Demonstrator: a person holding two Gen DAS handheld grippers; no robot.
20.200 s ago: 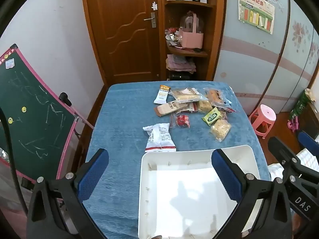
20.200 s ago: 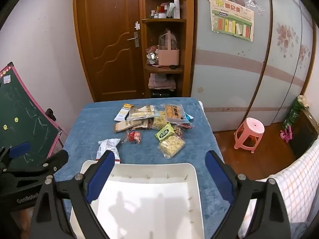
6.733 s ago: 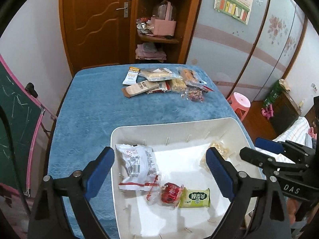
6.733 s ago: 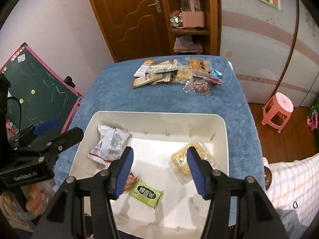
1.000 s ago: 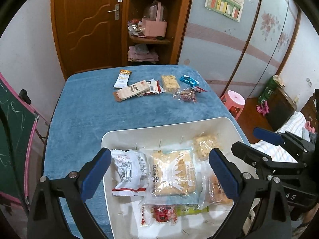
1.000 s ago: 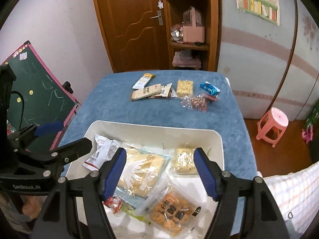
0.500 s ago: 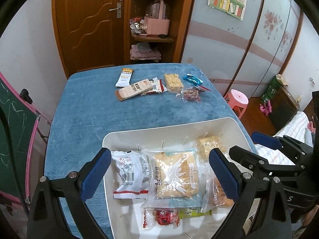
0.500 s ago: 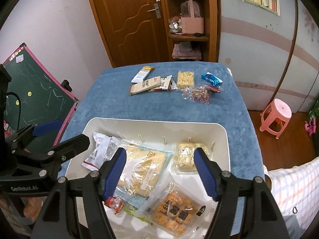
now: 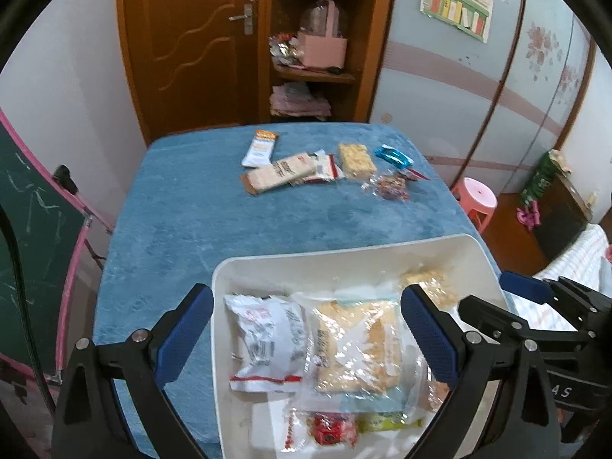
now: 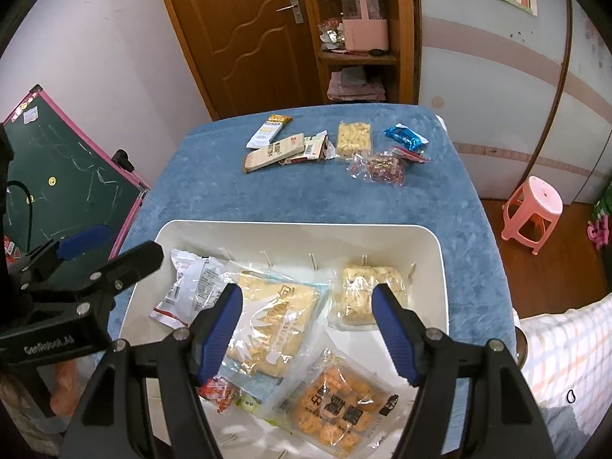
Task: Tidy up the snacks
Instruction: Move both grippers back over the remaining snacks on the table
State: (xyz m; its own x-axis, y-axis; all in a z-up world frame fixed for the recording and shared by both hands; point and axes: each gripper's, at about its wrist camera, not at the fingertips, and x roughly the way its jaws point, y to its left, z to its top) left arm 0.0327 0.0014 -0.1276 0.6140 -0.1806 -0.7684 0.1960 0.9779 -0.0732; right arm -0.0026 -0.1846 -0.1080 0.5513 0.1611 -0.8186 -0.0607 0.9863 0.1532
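Filling most of the room's middle, a table under a blue plush cloth point(image 10: 199, 191) stands before a brown wooden door point(image 10: 244, 30), an open corner shelf point(image 10: 359, 57) with a pink basket point(image 10: 365, 34), and pale sliding wardrobe panels point(image 10: 497, 57) carrying a poster point(image 9: 455, 15). A green chalkboard with a pink frame point(image 10: 65, 176) leans at the left; a pink plastic stool point(image 10: 533, 210) sits on the wood floor at the right. A white tray point(image 10: 290, 233) lies on the near end of the cloth, holding a white wrapped packet point(image 10: 189, 283), a large clear bag of biscuits point(image 10: 275, 310), a smaller cracker bag point(image 10: 363, 290) and an orange snack bag point(image 10: 336, 409). At the far end lie loose snacks, among them a brown bar point(image 10: 273, 155), a blue wrapper point(image 10: 403, 135) and a nut bag point(image 10: 382, 166). The left gripper point(image 9: 306, 334) and right gripper point(image 10: 306, 331) both hover over the tray, fingers spread wide and empty.
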